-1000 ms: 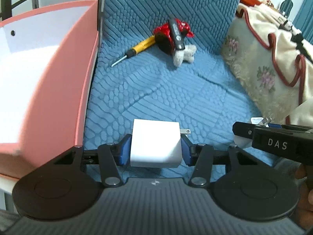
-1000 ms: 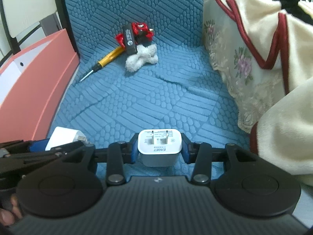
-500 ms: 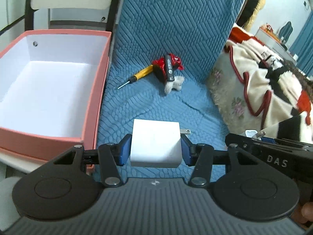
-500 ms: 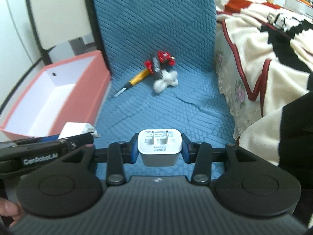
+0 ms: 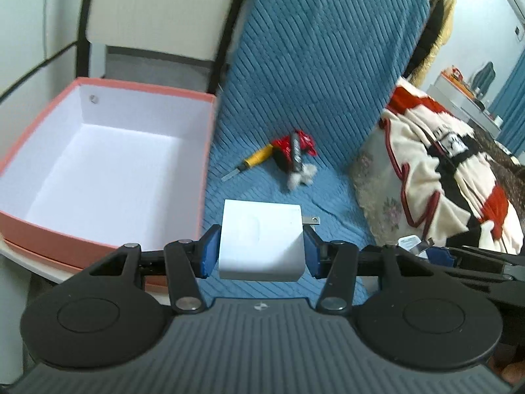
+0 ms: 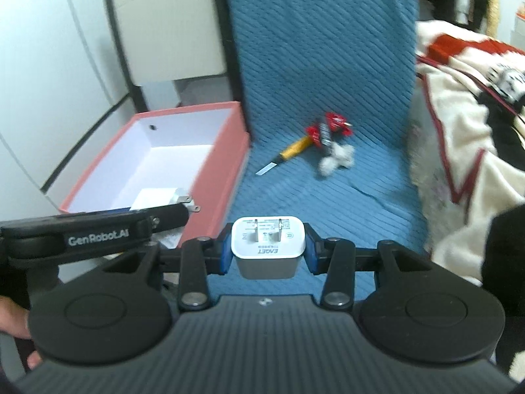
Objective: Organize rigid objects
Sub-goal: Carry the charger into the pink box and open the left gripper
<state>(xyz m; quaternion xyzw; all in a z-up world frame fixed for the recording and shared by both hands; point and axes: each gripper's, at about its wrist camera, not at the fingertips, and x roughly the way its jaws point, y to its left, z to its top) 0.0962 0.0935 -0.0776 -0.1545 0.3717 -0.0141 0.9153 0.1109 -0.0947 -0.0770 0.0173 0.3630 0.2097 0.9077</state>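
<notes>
Left gripper (image 5: 261, 251): jaws pinching large white charger (image 5: 261, 239), held above box's near right edge. Right gripper (image 6: 267, 249): jaws pinching small white charger (image 6: 268, 246) above blue seat (image 6: 328, 197). Pink box (image 5: 108, 239) empty. Screwdriver (image 5: 252, 161) and red-black item (image 5: 293, 152) remain near seat's back edge. Judgement: early stage, nothing boxed yet.

My view, room only: blue quilted chair cover (image 5: 315, 65) — cream chair back (image 5: 157, 6), black frame; white wall (image 6: 42, 65); patterned blanket (image 5: 436, 170) — blue curtain (image 5: 512, 98) beyond.
</notes>
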